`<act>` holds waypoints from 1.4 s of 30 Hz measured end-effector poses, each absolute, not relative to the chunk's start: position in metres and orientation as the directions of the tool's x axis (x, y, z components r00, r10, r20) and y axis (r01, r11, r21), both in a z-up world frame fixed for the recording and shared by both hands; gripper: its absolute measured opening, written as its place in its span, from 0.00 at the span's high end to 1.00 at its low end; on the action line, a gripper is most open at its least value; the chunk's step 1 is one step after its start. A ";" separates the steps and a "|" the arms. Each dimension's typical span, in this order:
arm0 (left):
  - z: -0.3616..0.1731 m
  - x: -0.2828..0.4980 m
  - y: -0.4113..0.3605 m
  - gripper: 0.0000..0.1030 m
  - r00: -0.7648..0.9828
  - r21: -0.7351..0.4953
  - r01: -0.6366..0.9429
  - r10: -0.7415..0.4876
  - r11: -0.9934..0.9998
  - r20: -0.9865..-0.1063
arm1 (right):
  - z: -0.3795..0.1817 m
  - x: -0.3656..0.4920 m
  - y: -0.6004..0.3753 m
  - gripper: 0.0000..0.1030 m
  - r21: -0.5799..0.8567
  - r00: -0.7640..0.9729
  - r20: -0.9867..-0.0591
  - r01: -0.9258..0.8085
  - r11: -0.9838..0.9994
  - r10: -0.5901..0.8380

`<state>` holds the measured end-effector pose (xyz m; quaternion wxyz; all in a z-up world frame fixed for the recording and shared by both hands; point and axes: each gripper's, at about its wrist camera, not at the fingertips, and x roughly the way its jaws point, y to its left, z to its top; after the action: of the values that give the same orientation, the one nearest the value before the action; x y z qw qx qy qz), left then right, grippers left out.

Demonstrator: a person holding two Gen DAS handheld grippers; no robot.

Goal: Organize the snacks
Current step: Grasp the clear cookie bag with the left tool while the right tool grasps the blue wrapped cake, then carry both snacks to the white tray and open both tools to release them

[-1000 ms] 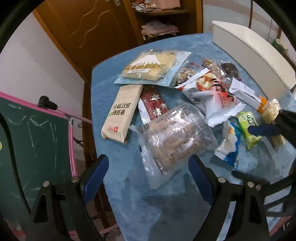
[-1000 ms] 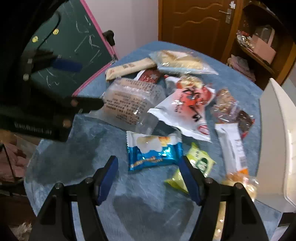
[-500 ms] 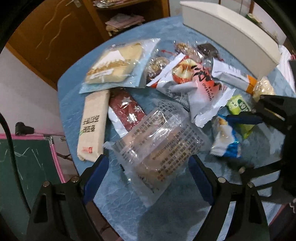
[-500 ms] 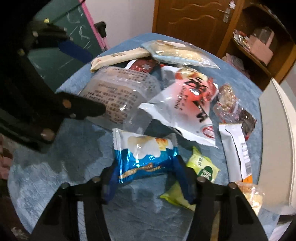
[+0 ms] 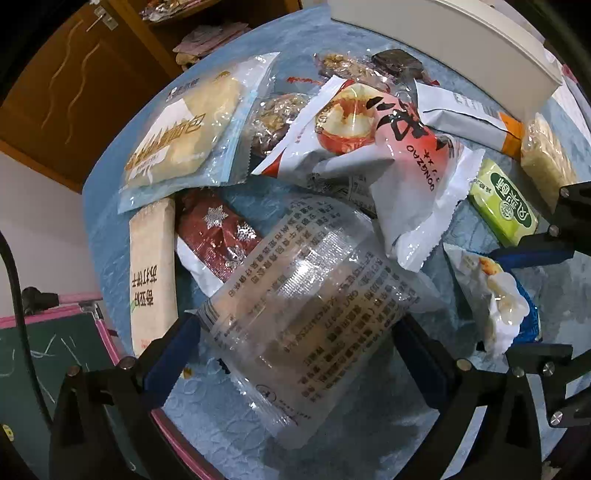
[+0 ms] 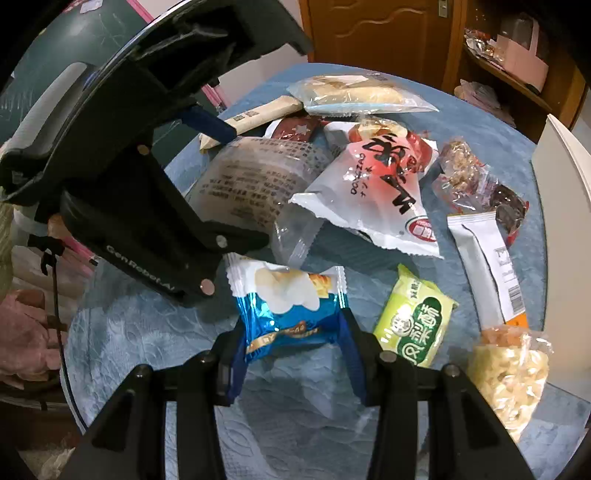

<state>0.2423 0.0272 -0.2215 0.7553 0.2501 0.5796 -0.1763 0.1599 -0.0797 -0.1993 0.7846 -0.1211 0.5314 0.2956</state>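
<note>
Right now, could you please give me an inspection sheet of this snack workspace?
Surface: blue tablecloth, bare near the front edge.
Job's things: clear cookie pack, blue chip packet, green packet, white-red pouch, bread bag, white bin.
Clutter: snacks overlap in one heap.
Grippers: left gripper open, jaws just widened, straddling the cookie pack; right gripper just closed on the blue chip packet.
Cables: black cable at left.
Surroundings: wooden door, shelf, green chalkboard.
</note>
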 end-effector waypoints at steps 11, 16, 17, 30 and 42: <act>-0.234 0.230 0.013 0.00 0.326 0.286 0.570 0.107 0.770 -0.939 | -0.198 0.159 -0.084 0.56 0.166 0.242 -0.898 -0.586 0.793 0.367; -0.233 0.239 0.022 0.01 0.298 0.218 0.519 0.064 0.827 -0.952 | -0.198 0.160 -0.092 0.56 0.184 0.240 -0.895 -0.568 0.802 0.376; -0.231 0.239 0.023 0.06 0.296 0.201 0.500 0.052 0.842 -0.954 | -0.197 0.160 -0.094 0.56 0.190 0.239 -0.894 -0.565 0.803 0.379; -0.201 0.204 0.069 0.34 0.296 -0.010 0.162 -0.058 0.987 -0.954 | -0.180 0.147 -0.107 0.56 0.213 0.266 -0.866 -0.571 0.793 0.424; -0.147 0.131 0.084 0.34 0.404 -0.141 -0.030 -0.117 0.990 -0.907 | -0.143 0.128 -0.129 0.56 0.212 0.337 -0.816 -0.580 0.787 0.469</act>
<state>0.1310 0.0835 -0.1474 0.8350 -0.0672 0.5455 -0.0260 0.1279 -0.1290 -0.1427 0.8157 -0.0581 0.4775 0.3214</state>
